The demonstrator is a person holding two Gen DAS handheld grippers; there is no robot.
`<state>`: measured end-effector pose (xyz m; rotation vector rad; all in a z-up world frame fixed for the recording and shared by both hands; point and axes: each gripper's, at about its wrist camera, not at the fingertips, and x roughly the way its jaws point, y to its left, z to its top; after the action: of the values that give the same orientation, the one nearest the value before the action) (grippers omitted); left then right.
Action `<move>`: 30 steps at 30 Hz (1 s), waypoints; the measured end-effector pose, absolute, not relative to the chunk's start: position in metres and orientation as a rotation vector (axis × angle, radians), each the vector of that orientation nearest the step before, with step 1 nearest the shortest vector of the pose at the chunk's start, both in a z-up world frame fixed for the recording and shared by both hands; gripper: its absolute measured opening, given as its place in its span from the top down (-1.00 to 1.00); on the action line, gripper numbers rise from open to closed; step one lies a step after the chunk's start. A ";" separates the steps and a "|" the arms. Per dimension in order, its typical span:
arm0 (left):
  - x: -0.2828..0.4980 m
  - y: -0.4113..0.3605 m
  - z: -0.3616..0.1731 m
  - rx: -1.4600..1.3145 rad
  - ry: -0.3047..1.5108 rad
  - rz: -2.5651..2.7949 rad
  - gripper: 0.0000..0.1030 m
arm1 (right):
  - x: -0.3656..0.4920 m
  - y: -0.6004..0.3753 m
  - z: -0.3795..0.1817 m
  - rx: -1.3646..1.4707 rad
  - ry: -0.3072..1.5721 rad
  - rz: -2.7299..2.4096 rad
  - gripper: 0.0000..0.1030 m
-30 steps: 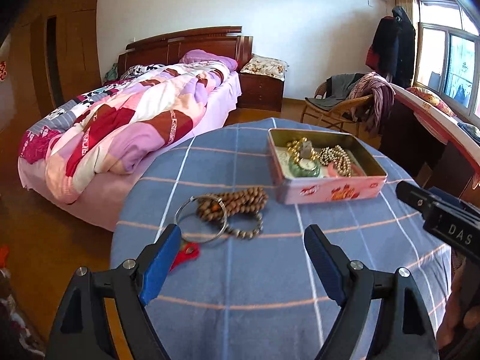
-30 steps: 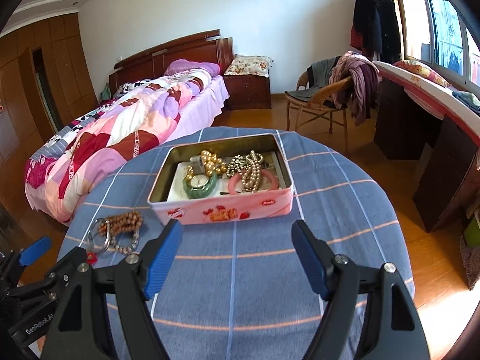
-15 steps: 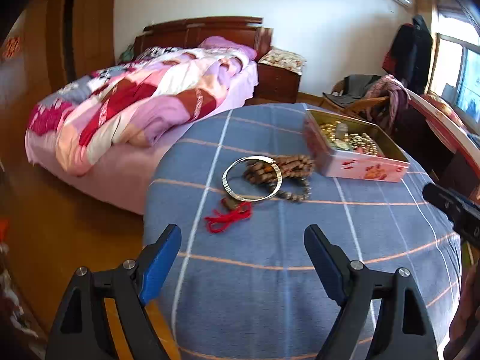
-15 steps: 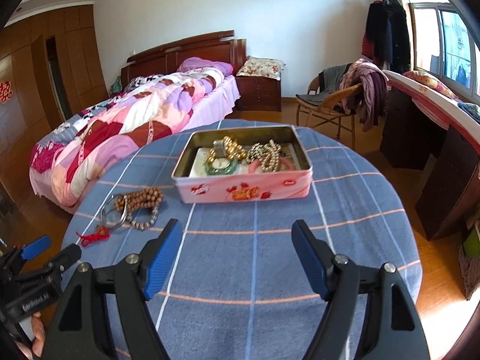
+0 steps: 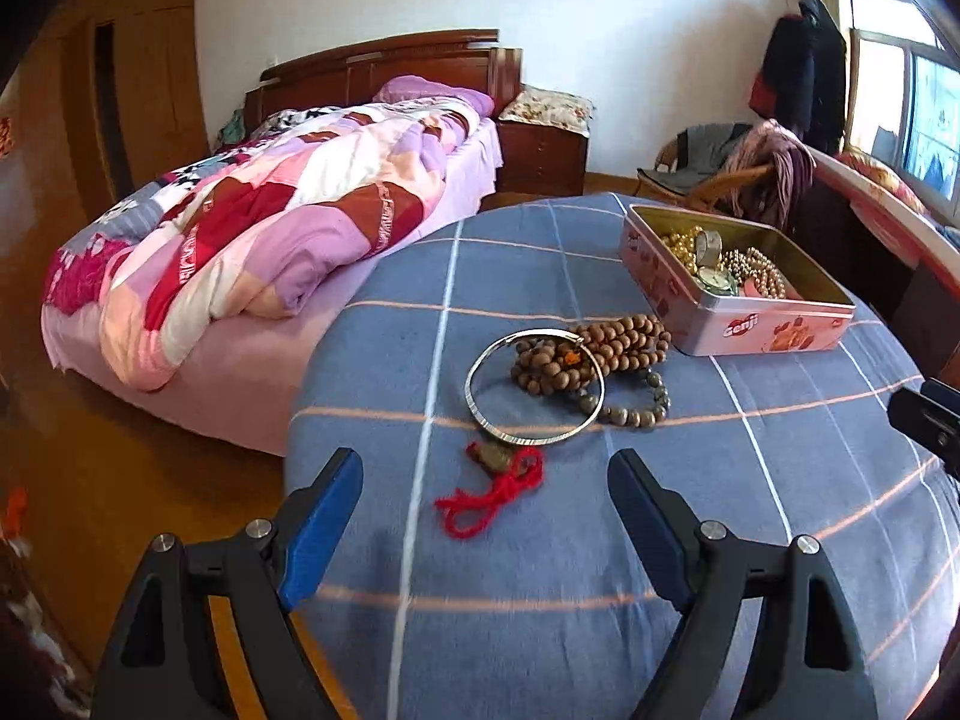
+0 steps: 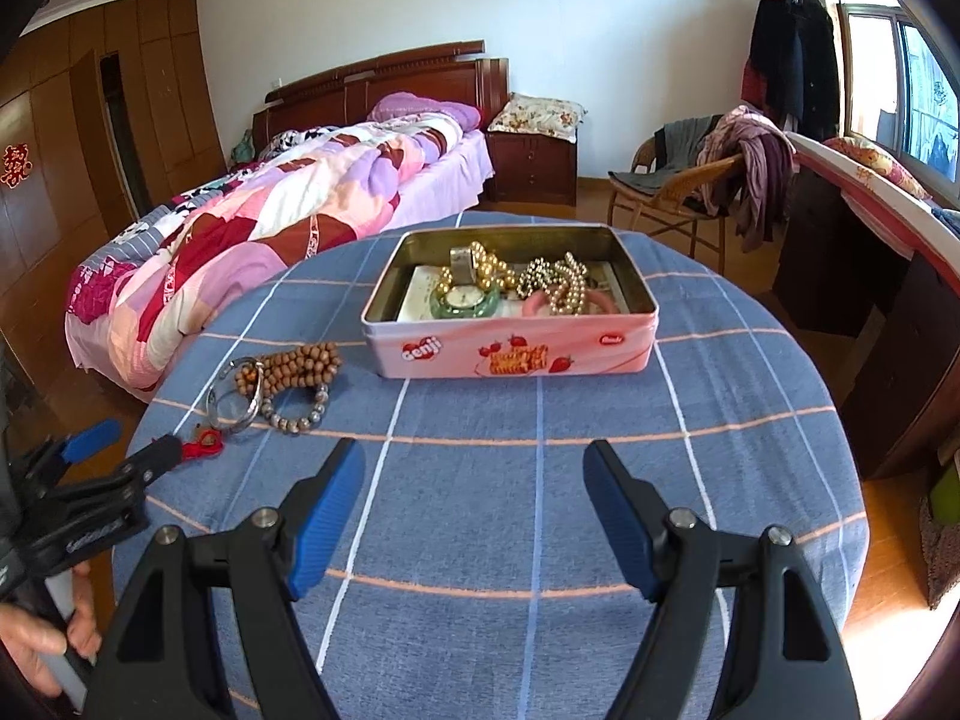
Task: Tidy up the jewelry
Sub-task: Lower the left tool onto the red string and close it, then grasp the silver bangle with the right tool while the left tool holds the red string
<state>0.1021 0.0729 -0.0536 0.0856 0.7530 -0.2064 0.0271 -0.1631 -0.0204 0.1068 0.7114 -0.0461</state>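
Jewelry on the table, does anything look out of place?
Yes. A silver bangle, wooden beads and a red cord lie tangled on the cloth, outside the tin holding the rest.

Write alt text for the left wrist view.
Open left tongs hover over a blue checked tablecloth, aimed at a red cord charm, a silver bangle and wooden bead strands. A pink tin of jewelry sits beyond, right.

i see a white-walled bedroom with a wooden floor (image 6: 600,195), a bed (image 6: 288,204) under a patchwork quilt (image 5: 270,210), a wicker chair (image 6: 678,192) and a bright window (image 6: 912,72).
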 end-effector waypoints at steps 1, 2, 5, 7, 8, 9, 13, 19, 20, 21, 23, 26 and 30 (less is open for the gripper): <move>0.108 0.070 -0.057 0.099 0.773 -0.205 -0.39 | 0.027 -0.163 -0.021 0.105 0.713 -0.048 -0.52; 0.111 0.067 -0.061 0.109 0.793 -0.206 -0.24 | 0.028 -0.163 -0.021 0.104 0.714 -0.049 -0.52; 0.121 0.063 -0.075 0.126 0.851 -0.212 0.28 | 0.029 -0.163 -0.021 0.108 0.713 -0.051 -0.52; 0.120 0.061 -0.076 0.136 0.864 -0.215 0.32 | 0.030 -0.163 -0.022 0.108 0.716 -0.051 -0.52; 0.119 0.061 -0.077 0.136 0.870 -0.220 0.34 | 0.030 -0.163 -0.022 0.108 0.717 -0.051 -0.52; 0.118 0.061 -0.077 0.131 0.873 -0.228 0.50 | 0.031 -0.163 -0.022 0.107 0.719 -0.050 -0.52; 0.113 0.075 -0.078 0.023 0.885 -0.296 0.91 | 0.035 -0.159 -0.025 0.112 0.730 -0.033 -0.52; 0.095 0.082 -0.058 -0.082 0.810 -0.373 0.92 | 0.041 -0.143 -0.029 0.109 0.751 0.021 -0.39; 0.091 0.082 -0.051 -0.077 0.791 -0.383 0.92 | 0.043 -0.141 -0.030 0.119 0.756 0.039 -0.26; 0.088 0.081 -0.044 -0.072 0.773 -0.391 0.92 | 0.046 -0.139 -0.030 0.133 0.763 0.063 -0.20; 0.080 0.083 -0.030 -0.069 0.733 -0.404 0.92 | 0.053 -0.134 -0.031 0.159 0.774 0.113 -0.04; 0.075 0.092 -0.014 -0.091 0.688 -0.418 0.92 | 0.066 -0.124 -0.034 0.206 0.784 0.182 0.04; 0.069 0.099 0.002 -0.098 0.647 -0.421 0.92 | 0.090 -0.104 -0.038 0.242 0.805 0.257 0.07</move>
<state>0.0694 0.0991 0.0015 -0.0980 0.6466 -0.4208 0.0905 -0.1044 -0.0381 0.2419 0.8049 0.2574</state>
